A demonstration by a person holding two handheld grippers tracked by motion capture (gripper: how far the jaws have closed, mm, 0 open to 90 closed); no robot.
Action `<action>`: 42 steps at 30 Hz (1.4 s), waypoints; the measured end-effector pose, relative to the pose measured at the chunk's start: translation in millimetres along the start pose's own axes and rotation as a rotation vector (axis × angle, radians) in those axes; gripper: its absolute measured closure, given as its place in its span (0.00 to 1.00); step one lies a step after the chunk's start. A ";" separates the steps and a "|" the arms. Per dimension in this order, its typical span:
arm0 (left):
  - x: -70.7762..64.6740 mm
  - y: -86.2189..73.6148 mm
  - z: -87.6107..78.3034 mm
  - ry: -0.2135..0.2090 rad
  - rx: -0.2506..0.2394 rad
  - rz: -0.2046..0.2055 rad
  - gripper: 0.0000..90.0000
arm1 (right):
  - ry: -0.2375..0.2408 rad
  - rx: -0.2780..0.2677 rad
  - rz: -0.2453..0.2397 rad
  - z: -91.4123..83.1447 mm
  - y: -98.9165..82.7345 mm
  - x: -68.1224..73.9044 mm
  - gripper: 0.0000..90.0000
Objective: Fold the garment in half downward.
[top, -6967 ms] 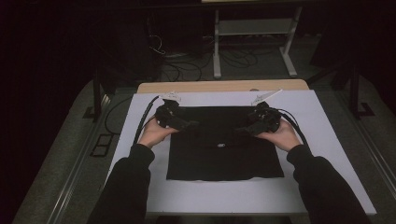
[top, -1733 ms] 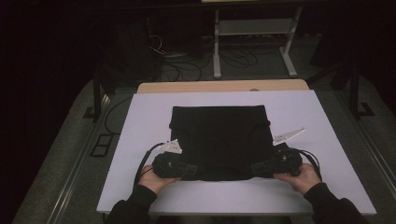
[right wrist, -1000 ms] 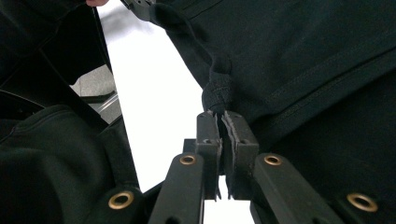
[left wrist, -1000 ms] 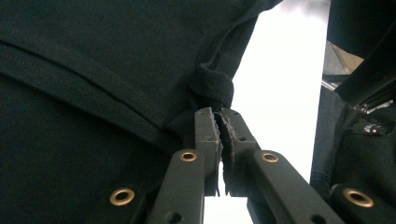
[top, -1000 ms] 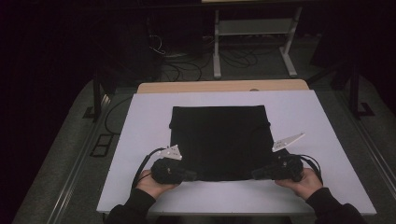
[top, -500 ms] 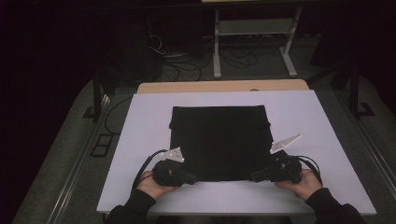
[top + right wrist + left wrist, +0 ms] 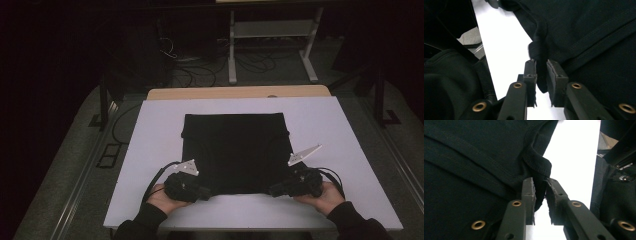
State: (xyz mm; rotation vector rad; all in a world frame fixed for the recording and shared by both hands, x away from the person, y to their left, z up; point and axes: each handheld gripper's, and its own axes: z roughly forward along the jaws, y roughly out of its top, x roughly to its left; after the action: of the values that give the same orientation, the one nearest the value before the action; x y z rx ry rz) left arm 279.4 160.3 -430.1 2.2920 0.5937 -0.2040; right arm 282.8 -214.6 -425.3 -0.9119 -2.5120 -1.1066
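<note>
- On the white desk [image 7: 150, 150], a black garment [image 7: 235, 150] is lying folded into a flat, roughly square shape, and I am taking it as my landmark.
- At the garment's near left corner, I am keeping the left hand-held gripper [image 7: 202, 192] low on the desk, with my left hand [image 7: 165, 197] behind it.
- Seen along its own jaws, the left hand-held gripper [image 7: 540, 192] is straddling a curled, stitched hem of the garment [image 7: 474, 157]; the jaws have just been opening, a narrow gap is showing between the pads, and the hem is sitting loose in that gap rather than being pinched.
- At the garment's near right corner, I am keeping the right hand-held gripper [image 7: 275, 190] just as low, with my right hand [image 7: 325, 195] behind it.
- Along its jaws, the right hand-held gripper [image 7: 541, 72] is likewise bracketing a rolled fold of the garment's [image 7: 586, 37] edge; its jaws have also just been opening, and the fold is hanging between the pads without being squeezed.
- So both hand-held grippers are standing slightly released, each with cloth between the pads.
- The garment's far edge is lying towards the wooden strip [image 7: 240, 92] at the back of the desk, and its near edge is running straight between my two hand-held grippers.
- Beyond the garment and past the desk, cables [image 7: 200, 75] are trailing over the dark floor near a white frame [image 7: 272, 35].
</note>
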 end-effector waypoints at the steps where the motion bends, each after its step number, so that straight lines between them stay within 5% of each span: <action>1: -0.3 -0.1 0.0 -0.001 -0.001 -0.001 0.80 | 0.001 -0.001 -0.002 -0.2 0.0 0.0 0.82; 10: -0.5 -0.2 -1.5 0.010 -0.014 0.006 0.61 | -0.051 -0.034 -0.003 -5.0 0.1 2.7 0.54; 24: 3.4 -0.9 -16.3 0.052 -0.122 -0.054 0.12 | -0.133 -0.152 -0.018 -17.2 5.4 7.4 0.00; 28: 6.5 -3.6 -17.6 0.093 -0.146 -0.074 0.00 | -0.199 -0.187 -0.020 -20.6 7.7 9.3 0.00; 42: 13.3 -18.0 -30.0 0.159 -0.209 -0.100 0.00 | -0.232 -0.194 -0.062 -24.3 28.6 6.7 0.00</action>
State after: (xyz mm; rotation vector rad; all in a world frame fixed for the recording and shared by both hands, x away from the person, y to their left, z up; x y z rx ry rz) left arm 281.6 197.2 -424.5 2.0903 0.7749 -0.0059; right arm 295.2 -214.7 -389.3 -1.0763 -2.6664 -1.3552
